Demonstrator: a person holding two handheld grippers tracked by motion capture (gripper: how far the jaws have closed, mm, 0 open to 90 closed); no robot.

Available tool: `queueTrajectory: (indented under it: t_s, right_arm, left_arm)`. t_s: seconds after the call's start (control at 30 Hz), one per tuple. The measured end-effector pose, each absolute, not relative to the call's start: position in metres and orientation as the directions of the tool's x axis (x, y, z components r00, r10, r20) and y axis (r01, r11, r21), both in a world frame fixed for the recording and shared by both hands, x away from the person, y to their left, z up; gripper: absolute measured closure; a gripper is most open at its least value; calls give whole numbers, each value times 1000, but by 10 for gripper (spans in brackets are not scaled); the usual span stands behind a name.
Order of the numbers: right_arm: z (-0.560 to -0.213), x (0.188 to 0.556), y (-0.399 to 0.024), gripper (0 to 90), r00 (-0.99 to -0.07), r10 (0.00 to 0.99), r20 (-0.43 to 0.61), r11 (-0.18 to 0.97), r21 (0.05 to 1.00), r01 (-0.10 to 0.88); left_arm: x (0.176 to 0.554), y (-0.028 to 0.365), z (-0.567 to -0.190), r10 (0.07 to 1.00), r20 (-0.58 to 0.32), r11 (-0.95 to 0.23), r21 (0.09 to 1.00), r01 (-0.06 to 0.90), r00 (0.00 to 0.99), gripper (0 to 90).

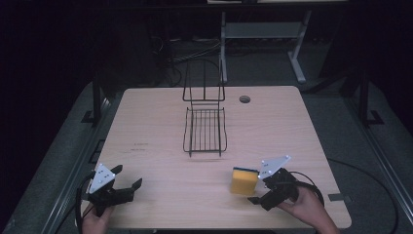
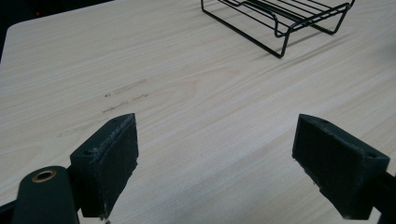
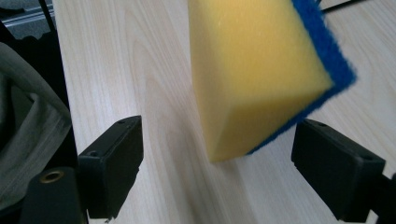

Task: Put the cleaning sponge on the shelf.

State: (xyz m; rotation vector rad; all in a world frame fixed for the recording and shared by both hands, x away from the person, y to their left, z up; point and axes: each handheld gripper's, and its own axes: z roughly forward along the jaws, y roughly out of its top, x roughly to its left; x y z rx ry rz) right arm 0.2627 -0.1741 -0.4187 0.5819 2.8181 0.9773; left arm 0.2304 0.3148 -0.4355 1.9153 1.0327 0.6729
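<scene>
Two grippers, left (image 1: pixel 127 187) and right (image 1: pixel 251 185), fingers spread; unlabelled sponge (image 1: pixel 243 181) between right's.

left tool (image 1: pixel 127 186): black body, grey three-cornered plate showing dark dots, black cable trailing | right tool (image 1: pixel 254 200): same black build, grey dotted plate, black cable looping | jaws: matte black blocks, brass-ringed hole showing | hands: bare, wearing no sleeves

Black wire rack (image 1: pixel 205 130) mid-table (image 1: pixel 146 122), grommet hole (image 1: pixel 244 99) beyond.
</scene>
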Motion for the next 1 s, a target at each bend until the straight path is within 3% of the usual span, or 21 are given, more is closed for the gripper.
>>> queueTrajectory:
  t_s: [0.53, 1.0]
  right_arm:
    - [-422, 275, -162, 174, -930, 367, 30, 726, 616, 306]
    - [-427, 284, -158, 267, -931, 363, 31, 733, 607, 306]
  left_arm:
    - [230, 314, -435, 852, 63, -309, 861, 403, 519, 138]
    - [230, 314, -435, 852, 64, -311, 861, 403, 519, 138]
